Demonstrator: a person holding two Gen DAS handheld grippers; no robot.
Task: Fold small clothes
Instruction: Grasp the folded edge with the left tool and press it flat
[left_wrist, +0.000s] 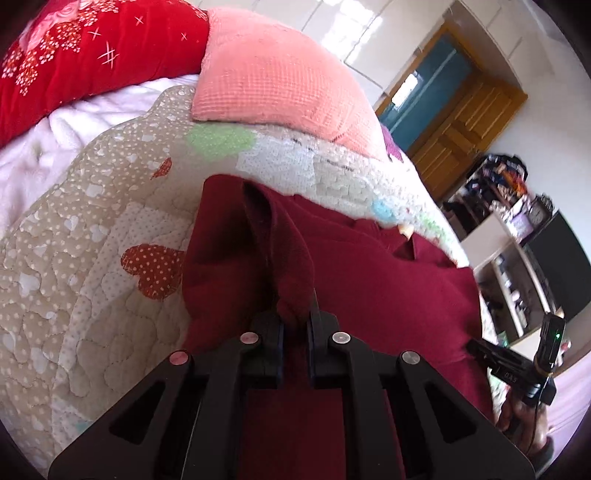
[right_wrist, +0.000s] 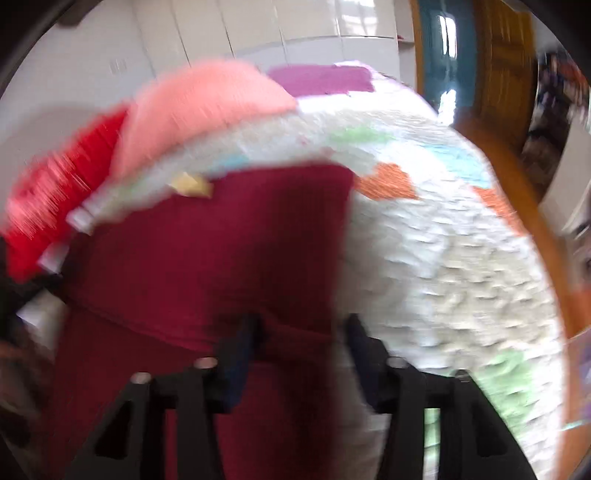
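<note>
A dark red garment (left_wrist: 369, 280) lies on a heart-patterned quilt (left_wrist: 92, 277). My left gripper (left_wrist: 295, 314) is shut on a bunched fold of its cloth near the left edge, and the fold stands up in a ridge ahead of the fingers. The right wrist view is blurred. There the same garment (right_wrist: 221, 240) lies flat, and my right gripper (right_wrist: 303, 328) stands open over its right edge. Cloth shows between the jaws, but the pads do not press on it. A small yellow tag (right_wrist: 192, 184) shows at the garment's far edge.
A pink pillow (left_wrist: 273, 74) and a red blanket (left_wrist: 74, 55) lie at the far end of the bed. A wooden door (left_wrist: 461, 122) and cluttered shelves (left_wrist: 509, 229) stand to the right. A hand (left_wrist: 517, 417) holds the other device at the right edge.
</note>
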